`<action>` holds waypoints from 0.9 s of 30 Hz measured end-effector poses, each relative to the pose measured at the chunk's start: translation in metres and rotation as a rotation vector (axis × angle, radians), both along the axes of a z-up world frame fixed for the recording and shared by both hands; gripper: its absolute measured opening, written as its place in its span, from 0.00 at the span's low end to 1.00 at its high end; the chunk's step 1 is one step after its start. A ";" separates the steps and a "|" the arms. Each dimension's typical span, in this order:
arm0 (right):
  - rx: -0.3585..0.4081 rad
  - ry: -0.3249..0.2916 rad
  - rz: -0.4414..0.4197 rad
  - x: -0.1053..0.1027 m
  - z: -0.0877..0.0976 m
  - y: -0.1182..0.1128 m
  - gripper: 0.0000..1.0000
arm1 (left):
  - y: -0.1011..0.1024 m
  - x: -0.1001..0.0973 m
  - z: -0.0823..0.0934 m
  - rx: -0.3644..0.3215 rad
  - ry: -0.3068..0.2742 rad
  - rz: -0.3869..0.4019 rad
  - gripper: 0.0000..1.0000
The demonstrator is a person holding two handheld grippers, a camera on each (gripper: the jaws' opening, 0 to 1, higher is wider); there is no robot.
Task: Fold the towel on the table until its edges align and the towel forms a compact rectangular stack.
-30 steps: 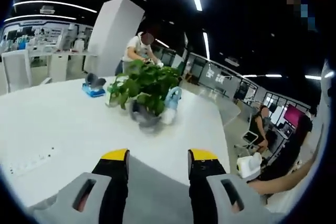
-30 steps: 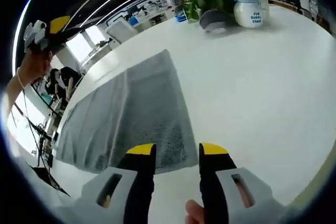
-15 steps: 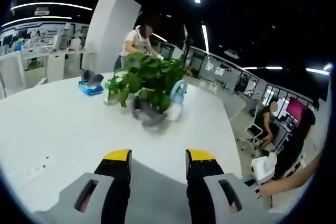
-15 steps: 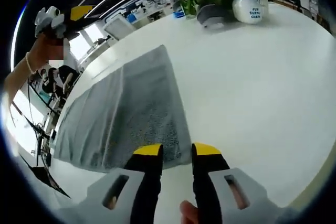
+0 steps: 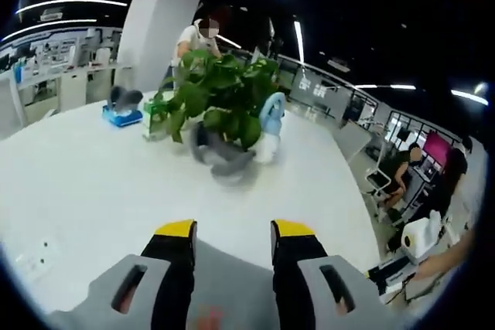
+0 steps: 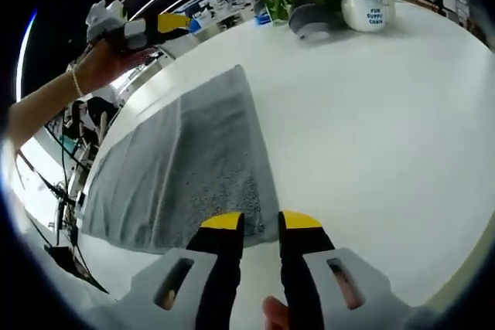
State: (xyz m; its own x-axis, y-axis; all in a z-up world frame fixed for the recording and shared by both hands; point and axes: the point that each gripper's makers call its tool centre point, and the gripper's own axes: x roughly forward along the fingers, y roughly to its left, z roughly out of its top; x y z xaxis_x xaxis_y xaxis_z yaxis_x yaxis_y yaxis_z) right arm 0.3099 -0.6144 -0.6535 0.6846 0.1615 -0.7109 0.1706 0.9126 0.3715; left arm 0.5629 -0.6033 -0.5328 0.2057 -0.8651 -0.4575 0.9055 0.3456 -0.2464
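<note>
The grey towel (image 6: 193, 168) lies flat on the white table (image 6: 371, 129), with a lengthwise fold line and its near corner at my right gripper (image 6: 261, 223). That gripper's yellow-tipped jaws stand narrow, shut on the corner. In the right gripper view a hand holds my left gripper (image 6: 176, 21) in the air beyond the towel's far left side. In the left gripper view, my left gripper (image 5: 232, 229) is open, jaws wide apart, holding nothing. A grey strip of towel (image 5: 232, 276) shows low between them.
A potted plant (image 5: 220, 106) and a white-and-blue kettle (image 6: 362, 1) stand at the far end of the table. A blue item (image 5: 122, 110) lies beyond them, and a socket panel (image 5: 27, 256) is set in the tabletop. People sit past the table's right edge (image 5: 352, 214).
The right jaws have narrowed onto the towel's near corner. The left gripper has moved forward toward the plant; in the right gripper view it has swung rightward past the towel's far side.
</note>
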 end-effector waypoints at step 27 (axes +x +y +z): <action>-0.032 0.020 0.014 -0.001 -0.004 -0.003 0.08 | -0.022 0.033 -0.105 0.206 0.018 0.076 0.48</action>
